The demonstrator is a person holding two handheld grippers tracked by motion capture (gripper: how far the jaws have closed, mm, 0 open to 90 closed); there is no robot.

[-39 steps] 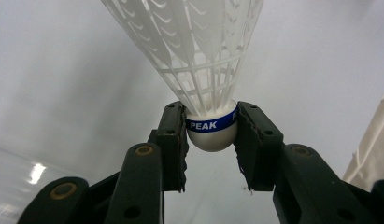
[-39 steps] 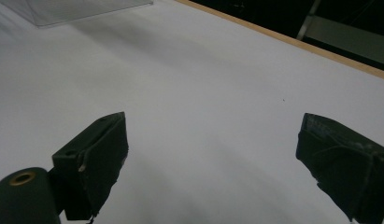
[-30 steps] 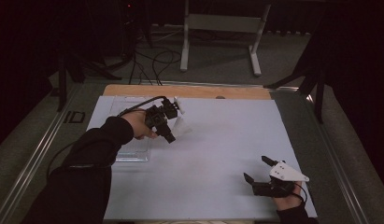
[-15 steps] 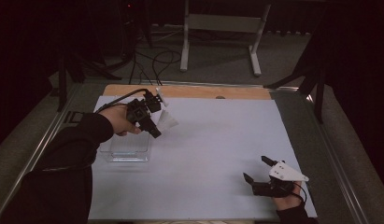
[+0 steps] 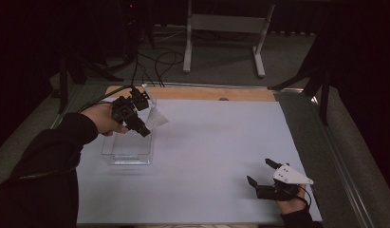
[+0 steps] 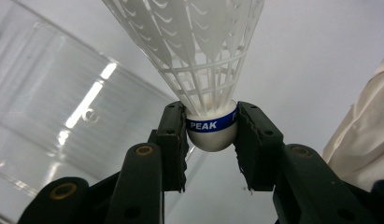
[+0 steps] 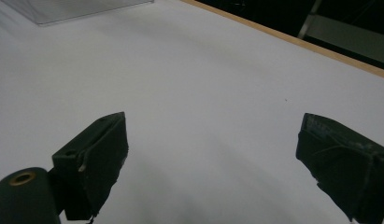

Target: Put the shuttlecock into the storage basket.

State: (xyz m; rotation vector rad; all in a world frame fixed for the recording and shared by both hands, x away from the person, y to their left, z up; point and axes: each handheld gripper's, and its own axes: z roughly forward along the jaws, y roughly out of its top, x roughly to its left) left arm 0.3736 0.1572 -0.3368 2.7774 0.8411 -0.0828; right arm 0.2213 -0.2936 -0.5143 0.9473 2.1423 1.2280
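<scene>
Left gripper (image 5: 146, 128): jaws clamped on shuttlecock (image 6: 206, 70) at white cork base, feather skirt pointing away. Left gripper view reads blue band, "PEAK". High view places shuttlecock (image 5: 156, 119) above right edge of clear box (image 5: 128, 149), table (image 5: 216, 142) left side. Right gripper (image 5: 264, 172): near right, jaws wide apart, nothing between.

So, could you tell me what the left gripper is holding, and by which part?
The left gripper holds a white shuttlecock, clamped by its rounded cork base.
</scene>
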